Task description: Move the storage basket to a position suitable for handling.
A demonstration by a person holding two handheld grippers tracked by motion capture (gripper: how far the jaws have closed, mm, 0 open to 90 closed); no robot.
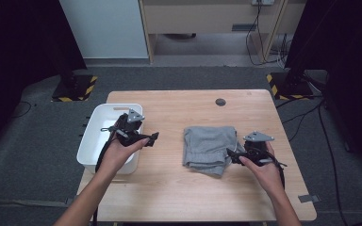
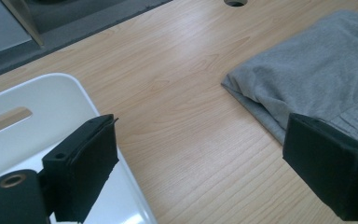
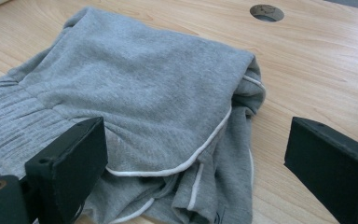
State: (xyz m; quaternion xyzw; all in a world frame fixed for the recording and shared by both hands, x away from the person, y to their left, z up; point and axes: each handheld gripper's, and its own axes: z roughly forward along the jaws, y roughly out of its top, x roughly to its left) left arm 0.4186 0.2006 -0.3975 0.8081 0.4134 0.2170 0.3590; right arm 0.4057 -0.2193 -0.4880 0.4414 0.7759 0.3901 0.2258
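A white bin (image 1: 90, 141) sits at the left edge of the wooden desk (image 1: 179, 188), overhanging it slightly. A round cable hole (image 1: 220, 101) lies near the desk's far edge. Two stand bases with yellow-black hazard stripes (image 1: 75, 88) rest on the grey carpet (image 1: 23, 141) beyond, with cables (image 1: 264, 47) trailing behind.

Folded grey cloth shorts (image 3: 135, 93): soft matt fleece, ribbed waistband, white piping. Light wooden table (image 2: 186, 93): smooth, fine grain. White plastic bin (image 2: 51, 100): smooth, slightly glossy.
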